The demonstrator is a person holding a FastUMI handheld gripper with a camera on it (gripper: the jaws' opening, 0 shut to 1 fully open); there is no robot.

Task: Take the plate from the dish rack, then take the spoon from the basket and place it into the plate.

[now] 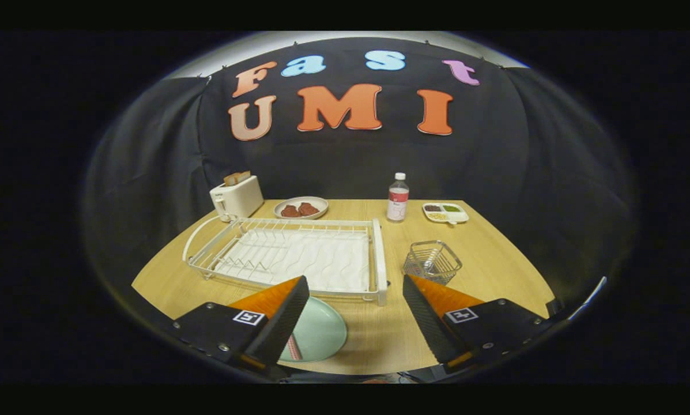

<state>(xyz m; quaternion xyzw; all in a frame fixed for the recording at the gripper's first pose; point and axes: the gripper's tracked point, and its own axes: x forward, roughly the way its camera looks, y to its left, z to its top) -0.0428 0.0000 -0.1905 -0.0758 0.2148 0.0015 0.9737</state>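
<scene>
Tongs [356, 311] spread wide, empty. Pale green plate [320, 333] lies on the worktop's [494, 253] near edge, beside the dish rack [298, 256]. Spoon [429, 264] in wire basket [432, 262]: reaching in may tip the light basket.

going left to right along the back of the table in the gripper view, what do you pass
toaster → plate of food → water bottle → small divided tray. Nearer, the open gripper hangs with the pale green plate by its left finger.
</scene>
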